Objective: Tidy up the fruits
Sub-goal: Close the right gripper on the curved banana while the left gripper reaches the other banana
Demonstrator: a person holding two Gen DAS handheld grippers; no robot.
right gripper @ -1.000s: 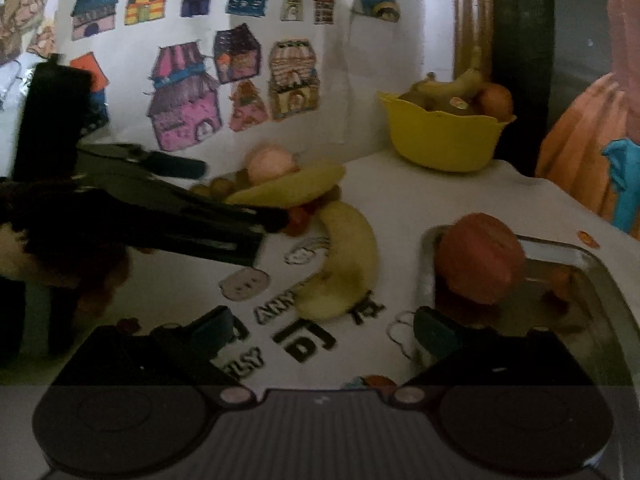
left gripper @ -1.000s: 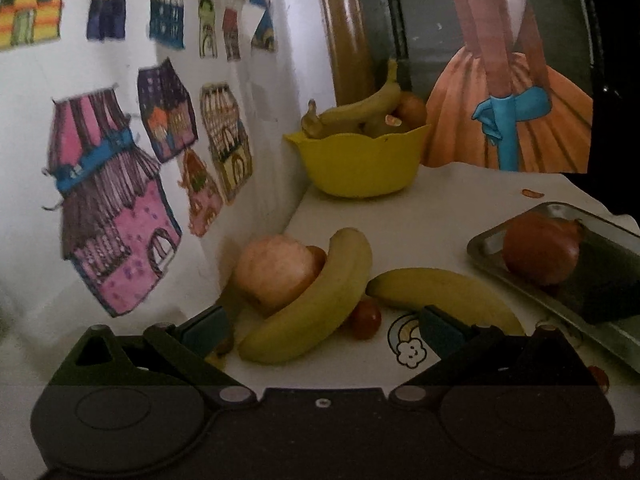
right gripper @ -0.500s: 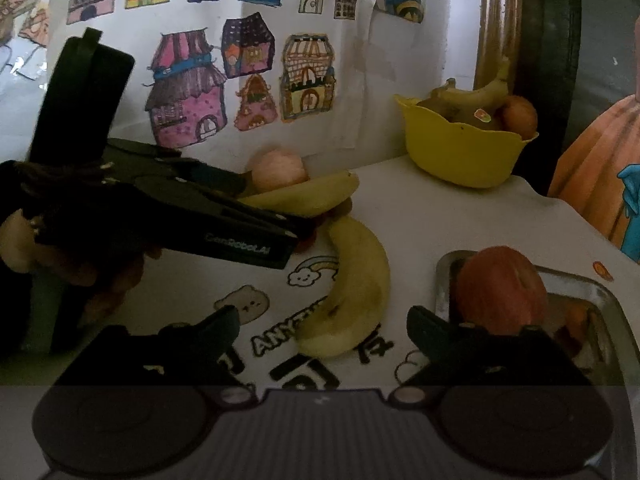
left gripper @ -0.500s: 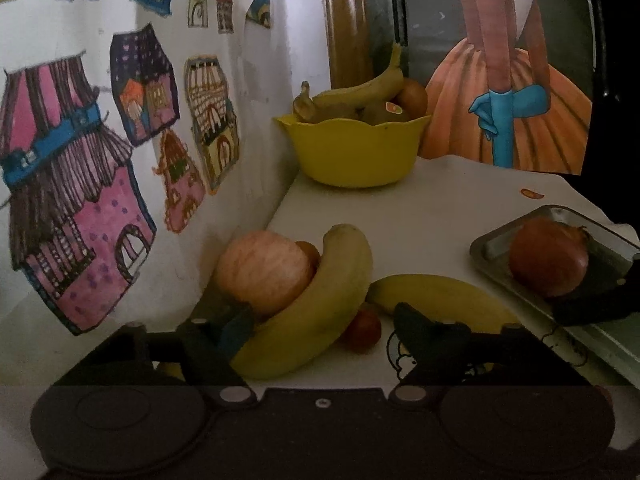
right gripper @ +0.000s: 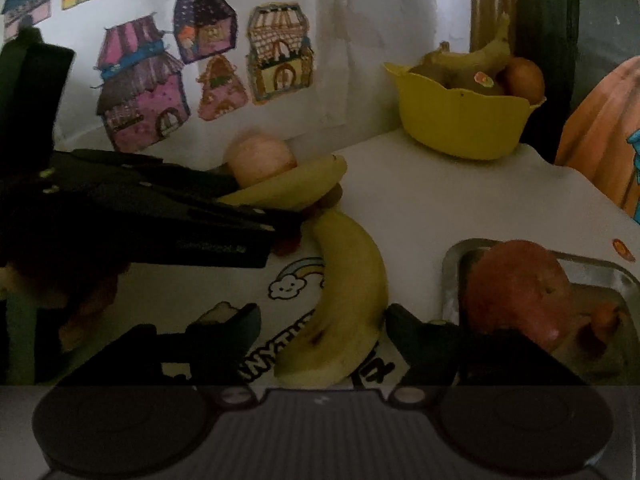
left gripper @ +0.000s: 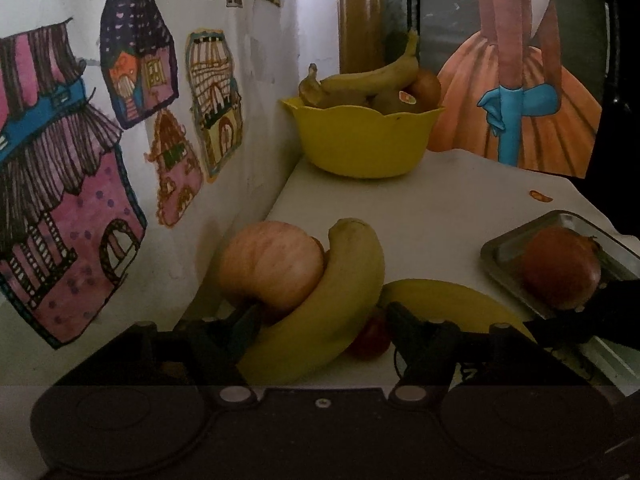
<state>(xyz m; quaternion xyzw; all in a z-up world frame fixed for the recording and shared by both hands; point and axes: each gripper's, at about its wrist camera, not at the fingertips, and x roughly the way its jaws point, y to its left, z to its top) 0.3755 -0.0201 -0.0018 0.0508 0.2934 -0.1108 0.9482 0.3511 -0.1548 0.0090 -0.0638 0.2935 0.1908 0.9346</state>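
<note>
My left gripper (left gripper: 324, 320) straddles a curved yellow banana (left gripper: 320, 312) that leans against a pale apple (left gripper: 272, 268) by the wall. Its jaws are closing, and a gap remains on the right side, where a small red fruit (left gripper: 368, 340) lies. My right gripper (right gripper: 322, 320) straddles a second banana (right gripper: 344, 312) lying on the printed cloth. These jaws are closing too; the right finger is almost at the peel and the left one stands clear. The left gripper's body (right gripper: 160, 208) shows dark at the left of the right wrist view.
A yellow bowl (left gripper: 360, 140) with bananas and other fruit stands at the back by the wall. A metal tray (right gripper: 452, 264) at the right holds a red fruit (right gripper: 516, 292). A wall with house drawings runs along the left.
Both grippers have moved forward over their bananas, and both pairs of jaws have narrowed from wide open. The fruit has not shifted.
</note>
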